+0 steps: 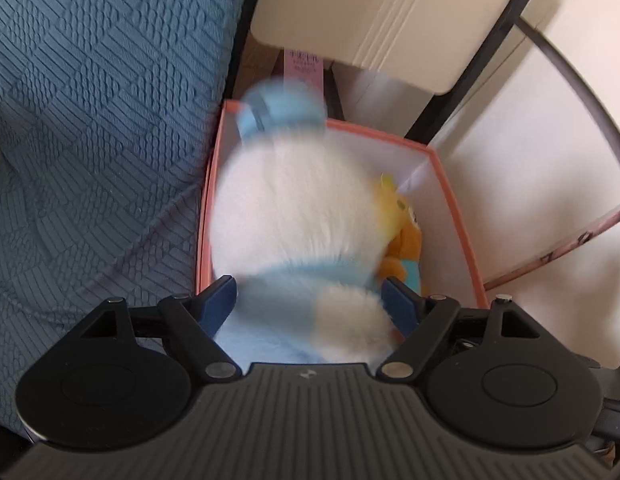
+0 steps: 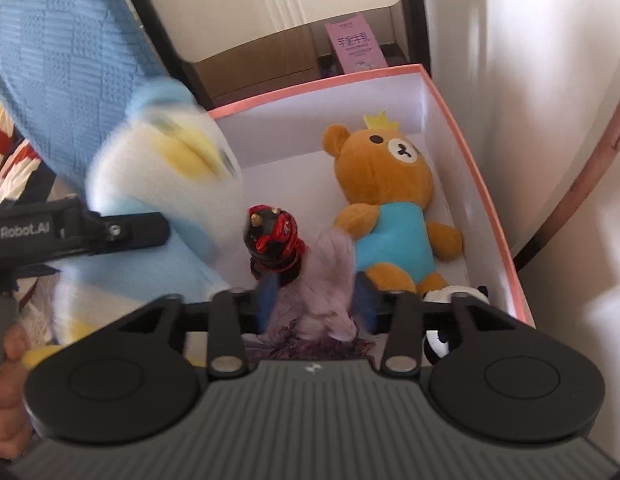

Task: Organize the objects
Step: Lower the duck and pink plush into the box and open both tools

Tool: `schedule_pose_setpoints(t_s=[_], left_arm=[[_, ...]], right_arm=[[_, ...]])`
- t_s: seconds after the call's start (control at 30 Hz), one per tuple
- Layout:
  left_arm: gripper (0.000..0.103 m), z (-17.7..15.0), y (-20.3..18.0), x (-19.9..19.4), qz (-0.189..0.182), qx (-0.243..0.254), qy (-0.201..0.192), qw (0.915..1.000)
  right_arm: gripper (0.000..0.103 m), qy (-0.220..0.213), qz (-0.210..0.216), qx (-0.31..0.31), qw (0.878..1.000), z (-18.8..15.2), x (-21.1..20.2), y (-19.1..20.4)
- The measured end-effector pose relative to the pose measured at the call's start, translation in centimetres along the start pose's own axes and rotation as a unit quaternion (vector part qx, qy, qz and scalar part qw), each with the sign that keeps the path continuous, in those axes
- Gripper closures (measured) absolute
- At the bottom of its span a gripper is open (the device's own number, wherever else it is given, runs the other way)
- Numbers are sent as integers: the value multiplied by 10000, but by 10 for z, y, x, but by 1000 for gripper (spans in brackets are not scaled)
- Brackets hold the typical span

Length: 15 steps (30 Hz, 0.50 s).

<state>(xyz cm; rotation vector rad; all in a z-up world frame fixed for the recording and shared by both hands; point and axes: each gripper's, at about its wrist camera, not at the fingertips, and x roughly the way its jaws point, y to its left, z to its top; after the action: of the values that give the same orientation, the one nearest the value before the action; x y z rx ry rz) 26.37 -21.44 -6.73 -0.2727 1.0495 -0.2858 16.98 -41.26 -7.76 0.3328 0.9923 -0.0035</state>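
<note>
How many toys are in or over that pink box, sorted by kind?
Soft toys: 4 - white and blue duck, brown bear, purple furry toy, small panda.
Hard figures: 1 - black and red figure.
Total: 5, with the bear, figure and panda lying inside the pink box and the duck and the purple toy between jaws above it.

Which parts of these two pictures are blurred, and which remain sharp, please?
Left wrist view: the white and blue plush is smeared by motion, while the blue bedspread stays crisp. Right wrist view: the same plush and the purple furry toy blur, yet the brown bear is sharp.
</note>
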Motion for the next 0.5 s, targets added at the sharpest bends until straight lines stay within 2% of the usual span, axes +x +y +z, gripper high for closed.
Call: schedule_pose_setpoints(t_s=[0.1,0.33,0.5], left_arm=[[20,5,-1,-24,-205,-18,-108,9997],[20,12,-13,-88,-395,183,-500,9978],[19,0,-16,-138,-524,383,-864,9941]], right_arm=[[54,-159,-22,76,9998,6,-16,1],[54,-753,67,-14,9971,20,-76,17],[54,-1138,130,0,9934,17,-122,31]])
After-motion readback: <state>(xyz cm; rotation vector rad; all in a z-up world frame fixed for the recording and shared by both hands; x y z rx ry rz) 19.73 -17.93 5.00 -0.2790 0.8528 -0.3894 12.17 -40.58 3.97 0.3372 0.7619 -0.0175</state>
